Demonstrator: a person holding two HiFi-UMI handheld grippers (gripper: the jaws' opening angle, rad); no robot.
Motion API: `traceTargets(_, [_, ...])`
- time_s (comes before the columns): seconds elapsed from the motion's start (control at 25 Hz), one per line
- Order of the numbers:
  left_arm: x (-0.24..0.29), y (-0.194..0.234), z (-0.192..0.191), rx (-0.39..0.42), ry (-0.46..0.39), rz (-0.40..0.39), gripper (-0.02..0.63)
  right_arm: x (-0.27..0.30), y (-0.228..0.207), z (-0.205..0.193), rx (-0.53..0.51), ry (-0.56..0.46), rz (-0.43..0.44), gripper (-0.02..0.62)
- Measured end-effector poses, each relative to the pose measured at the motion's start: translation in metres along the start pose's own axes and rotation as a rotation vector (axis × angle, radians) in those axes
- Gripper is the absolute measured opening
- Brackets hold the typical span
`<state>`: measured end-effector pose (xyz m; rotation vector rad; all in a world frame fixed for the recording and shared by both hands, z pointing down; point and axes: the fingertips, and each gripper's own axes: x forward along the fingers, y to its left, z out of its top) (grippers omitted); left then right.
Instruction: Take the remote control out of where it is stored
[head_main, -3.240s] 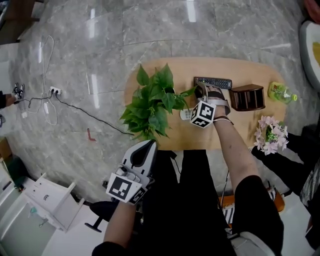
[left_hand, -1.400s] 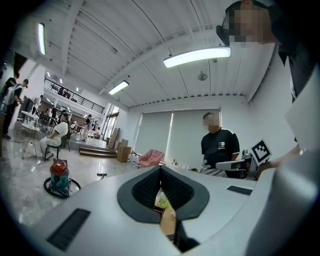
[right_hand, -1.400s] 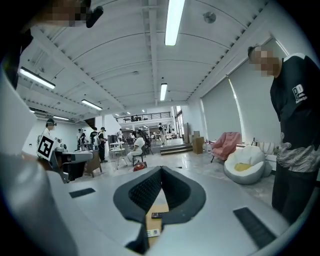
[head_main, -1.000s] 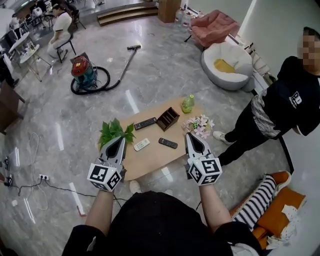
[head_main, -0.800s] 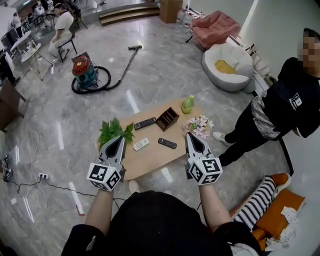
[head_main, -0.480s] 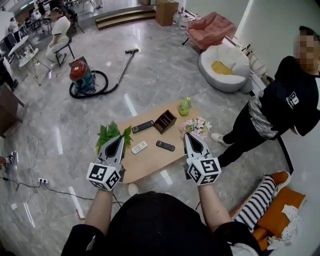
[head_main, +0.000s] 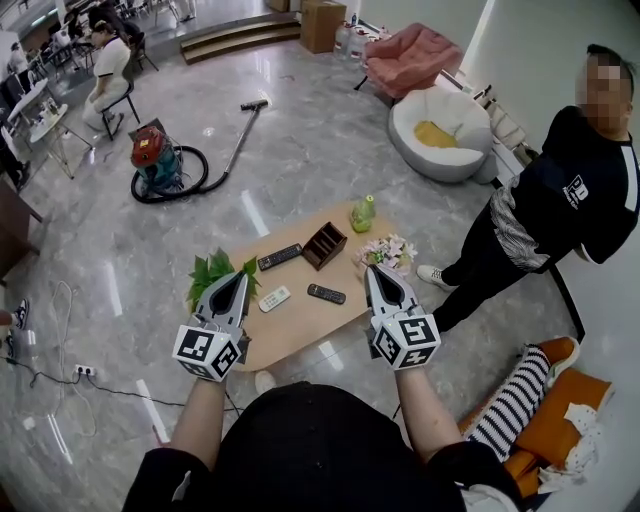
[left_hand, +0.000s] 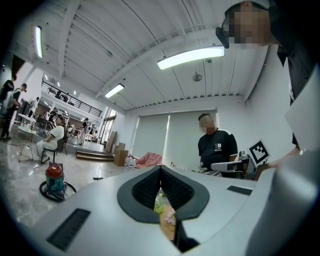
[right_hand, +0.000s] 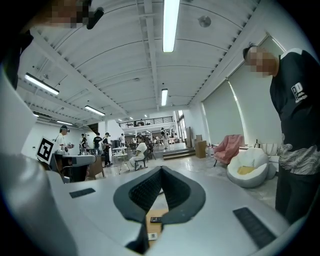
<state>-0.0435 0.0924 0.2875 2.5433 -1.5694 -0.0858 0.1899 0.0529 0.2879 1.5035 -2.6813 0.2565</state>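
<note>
- Three remotes lie loose on the wooden table (head_main: 305, 325): a long black remote (head_main: 280, 257), a white remote (head_main: 274, 298) and a short black remote (head_main: 326, 294). All are flat and apart from one another.
- None of them sits in the wooden holder (head_main: 324, 245), which stands between the long black remote and the green bottle (head_main: 362, 212). Its compartments look empty, though they are too small to be sure.
- Judged from this, the taking-out is done, and no step seems left at the table.
- The left gripper (head_main: 238, 277) is clenched with nothing between its jaws. It is held level in front of the person, well clear of the remotes.
- The right gripper (head_main: 376, 271) is likewise closed on nothing, tipped only slightly downward. Its own view shows the table far off past the jaw tips.
- A potted plant (head_main: 212, 274) and a bunch of flowers (head_main: 388, 252) sit at the table's two ends.
- Further out, a person (head_main: 565, 200) stands at the right and a vacuum cleaner (head_main: 152, 160) rests on the floor.
</note>
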Motion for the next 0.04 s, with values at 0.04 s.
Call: traceTargets(0.04, [0.0002, 0.0004, -0.0001, 0.0, 0.0, 0.001, 0.008, 0.0006, 0.0004, 0.0001, -0.002, 0.0, 0.002, 0.006])
